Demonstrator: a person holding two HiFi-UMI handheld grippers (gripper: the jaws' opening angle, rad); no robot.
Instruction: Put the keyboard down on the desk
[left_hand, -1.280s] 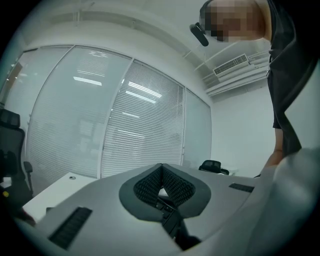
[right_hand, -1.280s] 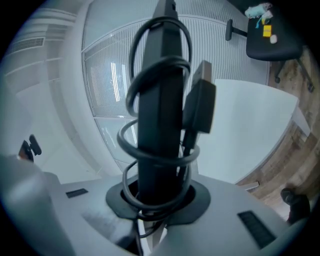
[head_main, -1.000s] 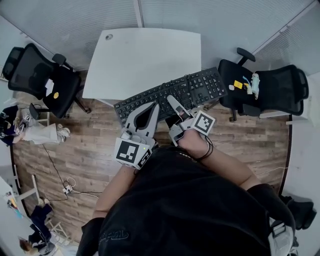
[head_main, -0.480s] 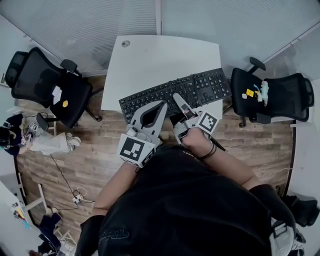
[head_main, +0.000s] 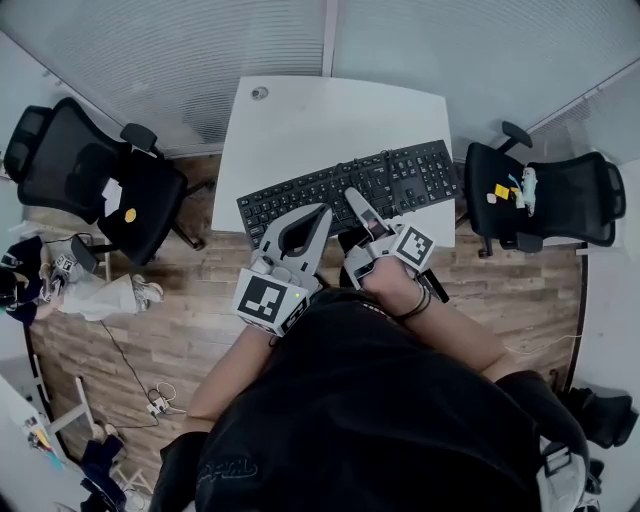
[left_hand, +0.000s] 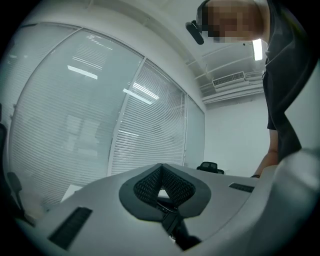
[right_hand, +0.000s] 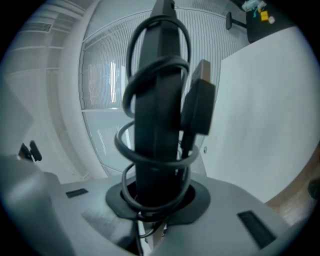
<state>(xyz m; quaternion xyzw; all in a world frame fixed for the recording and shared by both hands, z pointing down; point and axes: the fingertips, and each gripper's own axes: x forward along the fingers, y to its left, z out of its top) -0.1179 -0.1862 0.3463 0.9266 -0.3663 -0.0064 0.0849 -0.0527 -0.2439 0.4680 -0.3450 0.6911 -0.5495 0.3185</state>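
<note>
Here, the big white tabletop sits in front of you. There is a black chair on your left and another chair on your right. The long black keyboard is over the near part of the tabletop, slanted, with its right end farther from you. I cannot tell if it rests there. Your right gripper has its fingers clamped on the keyboard. Your left gripper is just beside it, fingers together with nothing between them, tips at the keyboard's near edge. A black cable is wound round the keyboard, and its small plug lies against it.
</note>
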